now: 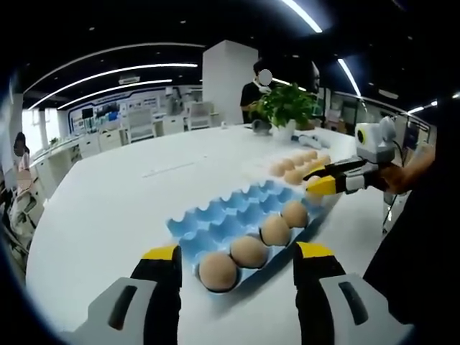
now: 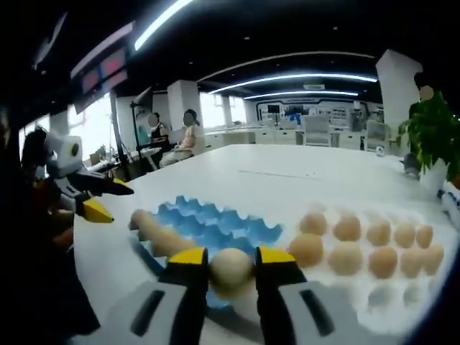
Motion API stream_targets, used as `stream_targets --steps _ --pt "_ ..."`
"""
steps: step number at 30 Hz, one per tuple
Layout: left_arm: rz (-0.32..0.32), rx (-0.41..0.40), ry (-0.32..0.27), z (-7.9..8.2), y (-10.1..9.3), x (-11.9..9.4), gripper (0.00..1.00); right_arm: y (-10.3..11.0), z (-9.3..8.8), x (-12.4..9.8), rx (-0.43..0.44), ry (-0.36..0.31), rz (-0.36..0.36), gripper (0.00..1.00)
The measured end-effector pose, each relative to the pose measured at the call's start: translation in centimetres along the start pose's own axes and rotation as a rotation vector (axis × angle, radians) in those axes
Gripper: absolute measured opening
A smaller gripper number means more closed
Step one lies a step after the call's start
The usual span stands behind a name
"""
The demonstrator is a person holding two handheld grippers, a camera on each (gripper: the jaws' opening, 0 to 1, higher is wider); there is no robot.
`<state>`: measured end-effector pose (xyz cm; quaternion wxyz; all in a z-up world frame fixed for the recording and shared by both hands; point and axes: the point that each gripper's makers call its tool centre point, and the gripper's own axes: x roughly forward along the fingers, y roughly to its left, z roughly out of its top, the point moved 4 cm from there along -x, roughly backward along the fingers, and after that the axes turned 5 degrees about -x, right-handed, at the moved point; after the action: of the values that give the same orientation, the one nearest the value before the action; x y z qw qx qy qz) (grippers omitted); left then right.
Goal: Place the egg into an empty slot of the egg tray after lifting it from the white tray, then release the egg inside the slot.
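A blue egg tray lies on the white table with a row of eggs in its near slots; the other slots are bare. My left gripper stands open just before that row, holding nothing. Behind the blue tray is the white tray with several eggs. In the right gripper view my right gripper is shut on a pale egg, held above the near edge of the blue egg tray. The right gripper comes in from the right, over the blue tray's far right corner. The left gripper shows at the left.
A potted plant stands at the table's far end, with a person behind it. The white tray with several eggs lies right of the blue tray. People sit at a desk far off. The table's left part is bare.
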<state>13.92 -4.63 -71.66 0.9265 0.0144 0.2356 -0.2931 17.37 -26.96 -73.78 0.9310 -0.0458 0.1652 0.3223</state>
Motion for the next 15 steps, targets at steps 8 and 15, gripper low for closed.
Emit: stream_targets --steps 8,15 --pt "0.0 0.0 -0.003 0.0 0.1 0.0 0.63 1.1 -1.4 0.6 -0.026 0.026 0.05 0.25" --pt "0.0 0.005 0.003 0.1 0.0 -0.1 0.62 1.1 -2.4 0.9 -0.058 0.042 0.07 0.25"
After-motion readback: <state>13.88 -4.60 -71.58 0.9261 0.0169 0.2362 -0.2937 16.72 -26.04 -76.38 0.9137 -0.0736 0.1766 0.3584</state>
